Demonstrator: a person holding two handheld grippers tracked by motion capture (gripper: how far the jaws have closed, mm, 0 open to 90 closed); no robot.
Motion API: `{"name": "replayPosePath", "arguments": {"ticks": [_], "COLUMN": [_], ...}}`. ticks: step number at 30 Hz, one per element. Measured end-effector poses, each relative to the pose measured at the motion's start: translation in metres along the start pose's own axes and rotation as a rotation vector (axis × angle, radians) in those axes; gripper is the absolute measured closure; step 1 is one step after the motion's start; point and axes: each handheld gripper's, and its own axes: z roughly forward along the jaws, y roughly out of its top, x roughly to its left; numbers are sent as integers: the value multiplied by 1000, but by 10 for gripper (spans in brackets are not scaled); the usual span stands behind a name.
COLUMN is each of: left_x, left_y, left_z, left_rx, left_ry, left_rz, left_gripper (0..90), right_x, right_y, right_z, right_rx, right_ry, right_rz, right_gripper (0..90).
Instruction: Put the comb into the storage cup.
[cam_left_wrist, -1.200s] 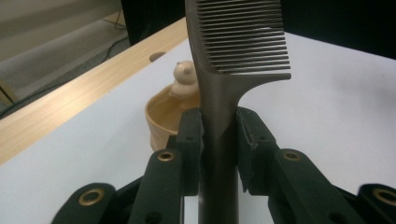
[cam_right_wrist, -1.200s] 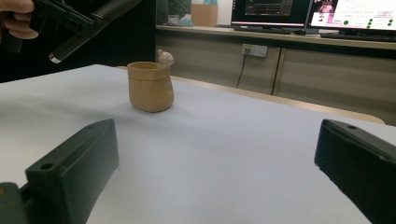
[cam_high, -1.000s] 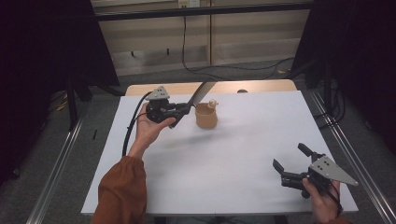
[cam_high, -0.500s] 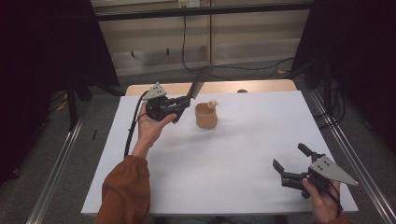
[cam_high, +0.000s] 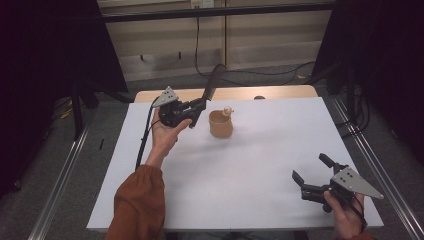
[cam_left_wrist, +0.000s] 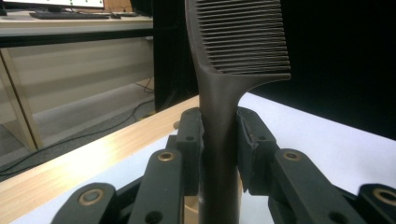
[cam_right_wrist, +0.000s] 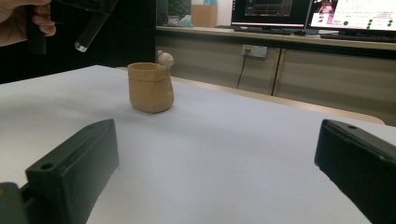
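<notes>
Your left claw (cam_high: 200, 106) pinches the comb (cam_left_wrist: 233, 70) by its handle, teeth up, beside the brown pot (cam_high: 220, 124) at far left, probably to stand it inside. Your right claw (cam_high: 310, 172) waits spread, near right.

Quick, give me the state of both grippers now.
Left gripper: shut on the dark comb, gripping its handle.
Right gripper: open, holding nothing, above the white table.

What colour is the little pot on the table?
Tan, a light brown; the pot shows best in the right gripper view.
</notes>
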Motion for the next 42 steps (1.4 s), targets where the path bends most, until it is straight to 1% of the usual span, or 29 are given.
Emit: {"name": "replayPosePath", "arguments": {"ticks": [6,8,10,12,14,15,18,20,24,27,31,32,33,35,38,40,42], "left_x": [0,-1,-2,-4,-6,-6,-7,-7,-8,-8,-10,-10,-11,-11,-11,-13,-13], "left_y": [4,7,9,10,12,13,16,17,18,19,21,21,20,19,19,19,17], "left_z": [3,4,6,8,11,12,15,18,24,28,32,34,36,40,46,50,54], "left_rx": [-19,-17,-13,-17,-19,-21,-31,-25,-27,-23,-43,-38,-29,-19,-19,-16,-22], "left_ry": [26,30,22,25,29,23,15,17,19,20,28,22,28,26,28,23,21], "left_rz": [0,22,32,33,46,50,44,54,57,68,66,75,82,81,77,93,91], "left_gripper": [729,729,729,729,729,730,730,730,729,730,729,729,730,730,729,729,729], "right_x": [0,0,0,0,0,0,0,0,0,0,-1,-1,0,0,-1,0,-1], "right_y": [0,0,0,0,0,0,0,0,0,0,0,0,0,0,0,0,0], "right_z": [0,0,0,0,0,0,0,0,0,0,0,0,0,0,0,0,-1], "right_rx": [1,0,0,1,0,0,0,0,-3,-3,-1,-1,-2,-2,-3,-3,-3], "right_ry": [0,-1,0,0,0,1,0,1,2,-1,0,0,1,2,2,3,2], "right_rz": [0,0,0,0,0,2,0,0,1,2,2,1,4,2,3,7,8], "right_gripper": [0,0,0,0,0,0,0,0,0,0,0,0,0,0,0,0,0]}}
